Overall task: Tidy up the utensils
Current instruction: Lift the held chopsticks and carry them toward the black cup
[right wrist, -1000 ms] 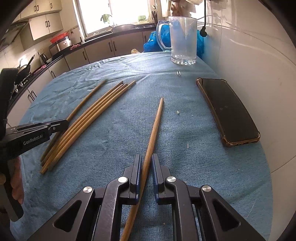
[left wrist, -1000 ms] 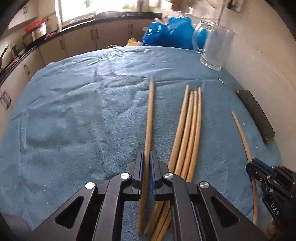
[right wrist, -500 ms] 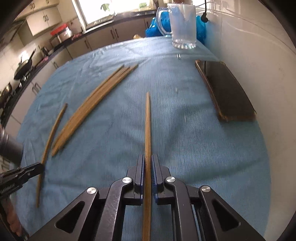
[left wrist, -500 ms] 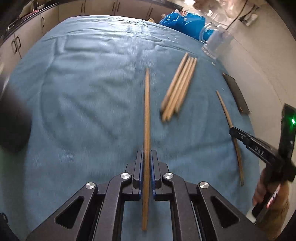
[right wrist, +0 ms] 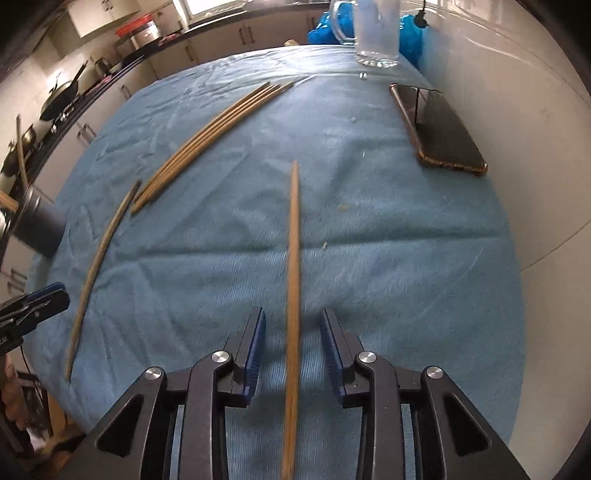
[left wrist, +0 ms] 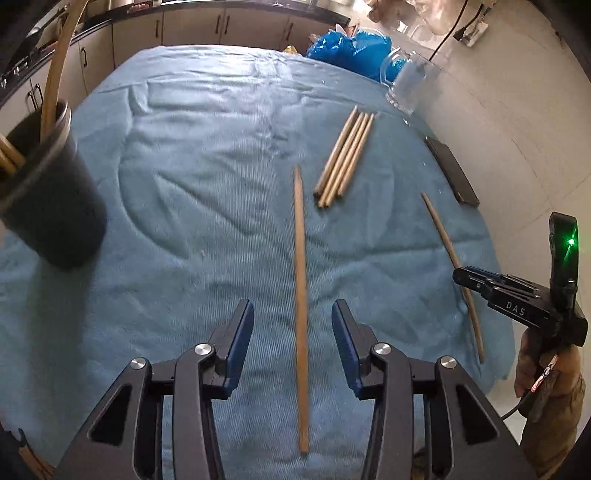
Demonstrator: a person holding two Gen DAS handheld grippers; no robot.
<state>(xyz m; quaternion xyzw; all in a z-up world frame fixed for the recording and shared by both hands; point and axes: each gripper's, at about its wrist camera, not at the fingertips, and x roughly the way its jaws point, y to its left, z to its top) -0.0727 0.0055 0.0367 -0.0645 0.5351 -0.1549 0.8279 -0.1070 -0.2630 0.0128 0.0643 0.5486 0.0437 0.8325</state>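
My left gripper (left wrist: 293,339) is open with a wooden chopstick (left wrist: 300,295) lying loose between its fingers on the blue cloth. My right gripper (right wrist: 292,343) is open too, with another chopstick (right wrist: 293,280) between its fingers, blurred. A bundle of several chopsticks (left wrist: 345,157) lies further back; it also shows in the right wrist view (right wrist: 210,144). A dark holder cup (left wrist: 44,192) with chopsticks in it stands at the left. The right gripper (left wrist: 480,282) shows at the right of the left wrist view beside its chopstick (left wrist: 448,247).
A glass mug (right wrist: 376,33) stands at the far end by blue bags (left wrist: 347,46). A black phone (right wrist: 437,125) lies near the wall on the right. The blue cloth (left wrist: 184,147) covers the table; kitchen cabinets run along the left and back.
Both grippers have opened and let go of their chopsticks. Both pulled back from the bundle, and the holder cup has come into the left wrist view.
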